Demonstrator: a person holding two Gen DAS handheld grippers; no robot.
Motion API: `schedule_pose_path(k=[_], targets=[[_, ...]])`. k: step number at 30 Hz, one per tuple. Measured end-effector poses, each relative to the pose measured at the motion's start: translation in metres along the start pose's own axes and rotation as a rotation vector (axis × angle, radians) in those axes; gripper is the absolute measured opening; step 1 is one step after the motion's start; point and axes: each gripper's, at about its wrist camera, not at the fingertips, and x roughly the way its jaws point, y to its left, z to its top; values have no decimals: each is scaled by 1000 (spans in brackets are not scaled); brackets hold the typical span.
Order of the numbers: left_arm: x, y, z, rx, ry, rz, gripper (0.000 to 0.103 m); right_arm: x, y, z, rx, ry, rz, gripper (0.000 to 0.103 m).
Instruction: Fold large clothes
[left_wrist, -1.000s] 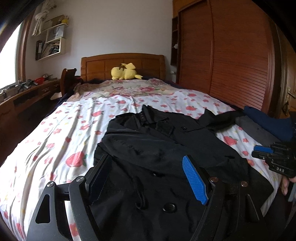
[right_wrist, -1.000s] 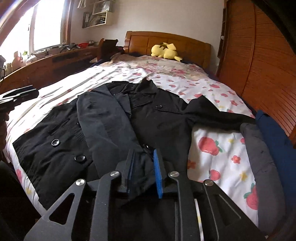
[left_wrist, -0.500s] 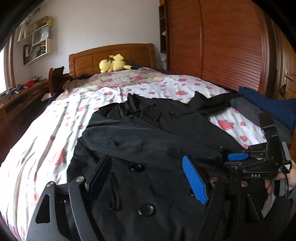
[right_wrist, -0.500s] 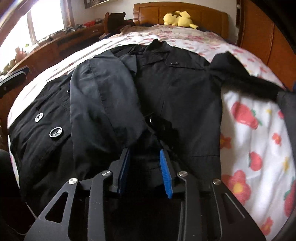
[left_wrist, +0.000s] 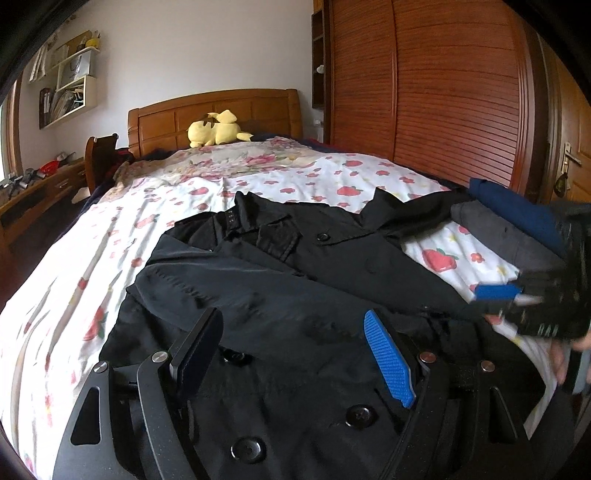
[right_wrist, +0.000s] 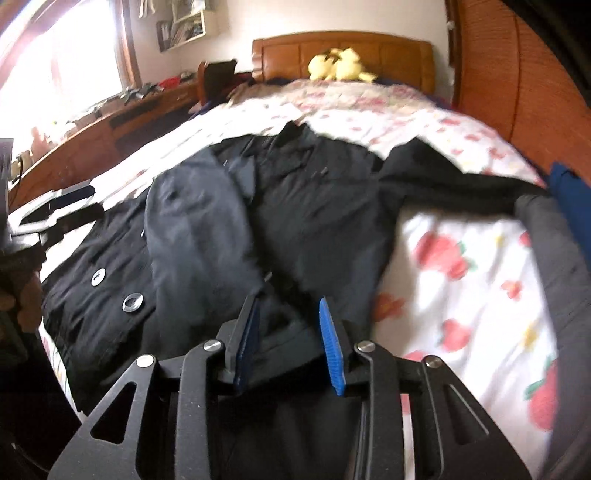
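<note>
A black button-front coat (left_wrist: 295, 266) lies face up on the bed, with one sleeve (left_wrist: 240, 284) folded across its chest and the other sleeve (left_wrist: 417, 210) stretched out to the right. My left gripper (left_wrist: 291, 317) hovers open over the coat's lower front near the buttons, with nothing between its fingers. My right gripper (right_wrist: 288, 299) stands open just above the folded sleeve's cuff (right_wrist: 280, 332); the cuff lies loose under the jaws. It appears blurred at the right (left_wrist: 517, 299) in the left wrist view. The left gripper (right_wrist: 55, 210) shows at the left edge of the right wrist view.
Folded grey (left_wrist: 506, 236) and blue clothes (left_wrist: 517, 206) are stacked at the bed's right edge. A yellow plush toy (left_wrist: 214, 129) sits by the headboard. The floral sheet (left_wrist: 92, 258) stretches left of the coat. A wooden wardrobe (left_wrist: 443, 92) stands right, a cluttered desk (right_wrist: 110, 129) left.
My right gripper let go of the sleeve cuff, its jaws widened, and it drew back from the coat. My left gripper slid rightward over the coat, still open.
</note>
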Motion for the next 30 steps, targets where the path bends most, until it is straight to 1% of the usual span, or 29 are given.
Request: schedule_pose_path(k=[2, 5, 7, 11, 13, 14, 21, 27, 30], targets=[[1, 0, -2, 2, 4, 2, 80, -6, -13, 11, 22, -12, 2, 34], [1, -1, -2, 4, 8, 9, 80, -5, -33, 28, 43, -26, -18, 35], [0, 0, -2, 3, 5, 11, 80, 3, -49, 39, 70, -15, -33, 35], [-2, -1, 0, 0, -1, 9, 80, 22, -81, 60, 109, -21, -94, 37], [-3, -2, 0, 3, -2, 8, 80, 38, -98, 70, 124, -6, -130, 37], [-3, -2, -1, 4, -3, 10, 80, 43, -105, 72, 134, -2, -133, 37], [-5, -1, -3, 9, 6, 9, 80, 85, -161, 85, 330, 25, -140, 37], [-8, 0, -3, 18, 7, 12, 80, 104, -202, 86, 522, 30, -115, 37], [-10, 1, -3, 19, 6, 10, 80, 110, -213, 86, 581, 38, -116, 37]])
